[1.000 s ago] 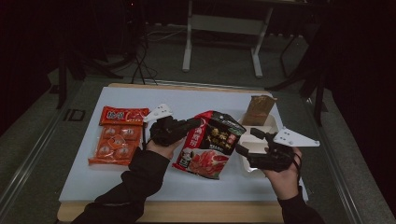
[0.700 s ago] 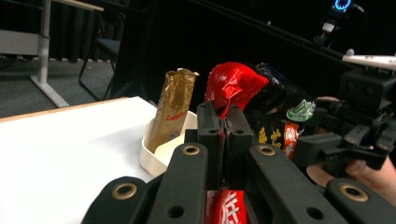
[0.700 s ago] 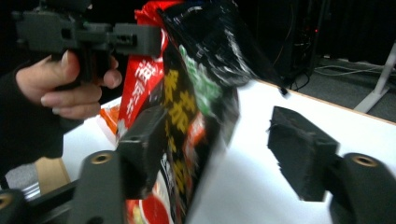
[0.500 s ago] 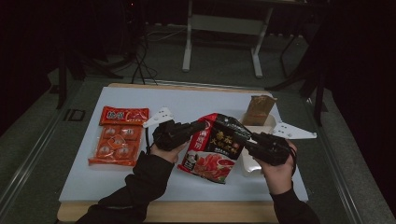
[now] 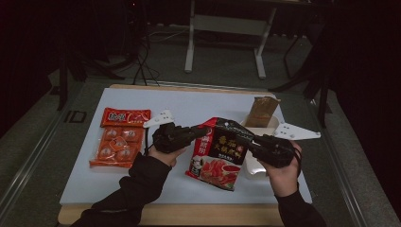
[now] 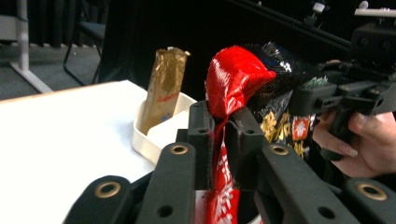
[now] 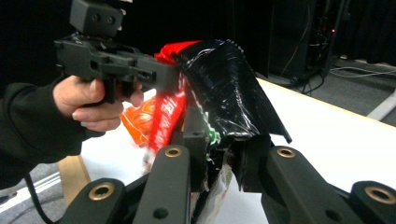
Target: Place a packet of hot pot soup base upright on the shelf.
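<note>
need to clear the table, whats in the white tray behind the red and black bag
A gold packet stands upright in the white tray. The red and black bag covers part of the tray, so anything there is hidden.

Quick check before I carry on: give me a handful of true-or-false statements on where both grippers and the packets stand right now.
1. The left gripper is clamped on the red edge of the red-and-black pouch. True.
2. The right gripper hangs open, away from the pouch. False: its jaws have just been closing and pinch the pouch's black side.
3. The gold bag stands upright in the white tray. True.
4. The orange snack pack lies inside the white tray. False: it lies flat on the white table, left of the left gripper.
5. The pouch lies flat on the table, untouched. False: both grippers hold its top.
</note>
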{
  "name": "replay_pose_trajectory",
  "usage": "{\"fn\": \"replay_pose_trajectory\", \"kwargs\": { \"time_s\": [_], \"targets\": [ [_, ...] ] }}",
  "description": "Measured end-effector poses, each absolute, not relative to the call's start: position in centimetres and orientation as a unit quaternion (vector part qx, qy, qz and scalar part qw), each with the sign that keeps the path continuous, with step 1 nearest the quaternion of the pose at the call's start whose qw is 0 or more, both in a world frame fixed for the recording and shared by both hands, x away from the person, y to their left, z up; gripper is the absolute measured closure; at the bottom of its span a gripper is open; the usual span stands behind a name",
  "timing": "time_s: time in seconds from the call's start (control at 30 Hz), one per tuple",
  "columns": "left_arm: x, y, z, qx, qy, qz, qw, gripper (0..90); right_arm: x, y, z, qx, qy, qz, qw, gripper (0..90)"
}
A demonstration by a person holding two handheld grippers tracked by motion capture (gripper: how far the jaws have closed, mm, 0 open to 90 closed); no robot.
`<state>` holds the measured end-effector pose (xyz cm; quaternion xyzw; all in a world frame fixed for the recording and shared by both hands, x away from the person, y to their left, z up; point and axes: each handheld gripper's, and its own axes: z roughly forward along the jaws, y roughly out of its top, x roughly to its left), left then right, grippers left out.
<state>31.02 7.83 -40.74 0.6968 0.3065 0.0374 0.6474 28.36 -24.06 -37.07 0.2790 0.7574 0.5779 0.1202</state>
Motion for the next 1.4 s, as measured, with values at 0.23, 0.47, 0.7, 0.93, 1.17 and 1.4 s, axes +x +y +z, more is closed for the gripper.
{"fn": "replay_pose_trajectory", "kwargs": {
  "time_s": [0.23,0.47,0.7,0.93,1.17,1.4],
  "targets": [
    [31.1,8.3,-40.7,0.702,0.31,0.05,0.639,62.6,28.4,-24.5,-36.4,0.271,0.76,0.577,0.131,77.3],
    [30.8,8.9,-40.7,0.707,0.312,0.058,0.633,39.1,28.6,-25.6,-35.5,0.274,0.751,0.584,0.138,77.2],
    [29.9,9.4,-40.6,0.709,0.309,0.083,0.628,15.9,28.8,-26.4,-34.8,0.275,0.747,0.587,0.148,77.2],
    [28.9,9.8,-41.1,0.729,0.315,0.088,0.602,1.7,29.3,-27.4,-34.1,0.272,0.739,0.596,0.155,77.1],
    [27.8,10.2,-42.5,0.752,0.313,0.078,0.575,1.2,29.6,-28.4,-33.0,0.269,0.733,0.597,0.183,77.1],
    [27.0,11.1,-43.8,0.748,0.307,0.082,0.582,1.3,30.7,-30.0,-32.1,0.284,0.721,0.601,0.197,77.1]
  ]
}}
